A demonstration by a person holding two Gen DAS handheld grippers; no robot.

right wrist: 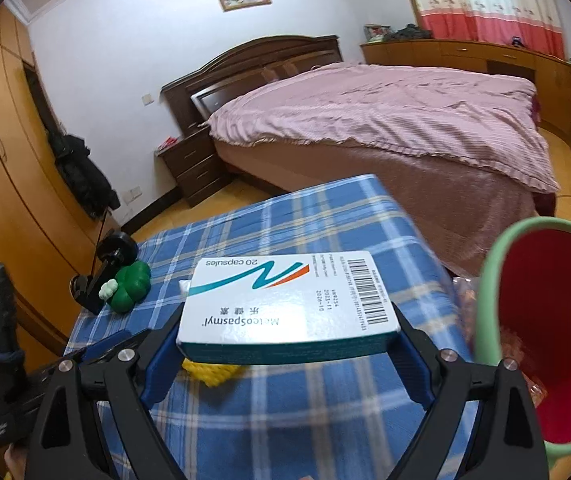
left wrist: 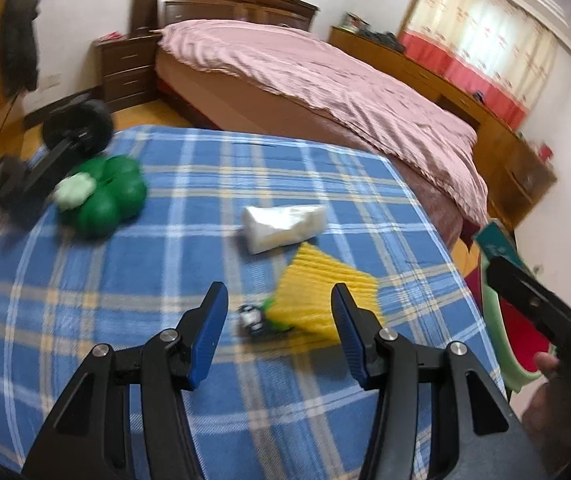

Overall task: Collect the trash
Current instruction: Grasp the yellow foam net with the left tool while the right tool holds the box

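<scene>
The right gripper (right wrist: 289,344) is clamped on a white-and-teal medicine box (right wrist: 289,304), one pad against each short side. The box is held flat above the blue plaid cloth (right wrist: 317,412), label face up, print upside down to the camera. In the left wrist view only a teal corner of the box (left wrist: 497,240) and one black finger of that gripper (left wrist: 525,296) are seen, at the cloth's right edge.

A green-rimmed bin with a red inside (right wrist: 541,332) is seen just right of the box, off the cloth's right edge, its mouth tilted toward the camera. Box and bin are not touching.

The left gripper (left wrist: 277,332) is held over the near part of the cloth (left wrist: 125,320) with fingers apart and nothing between the blue pads (left wrist: 209,332). Beyond them, toward the cloth's right side, a yellow ribbed cloth (left wrist: 325,288) is lying, with a small black, white and green object (left wrist: 255,318) at its left corner; too blurred to identify. A white tissue pack (left wrist: 281,228) is lying near the middle of the cloth, just beyond the yellow one.

A green clover-shaped toy (left wrist: 105,196) is seen at the far left corner, with a black stand (left wrist: 45,156) touching it at that edge.

A bed with a pink cover (right wrist: 385,120) is seen behind the far edge.
</scene>
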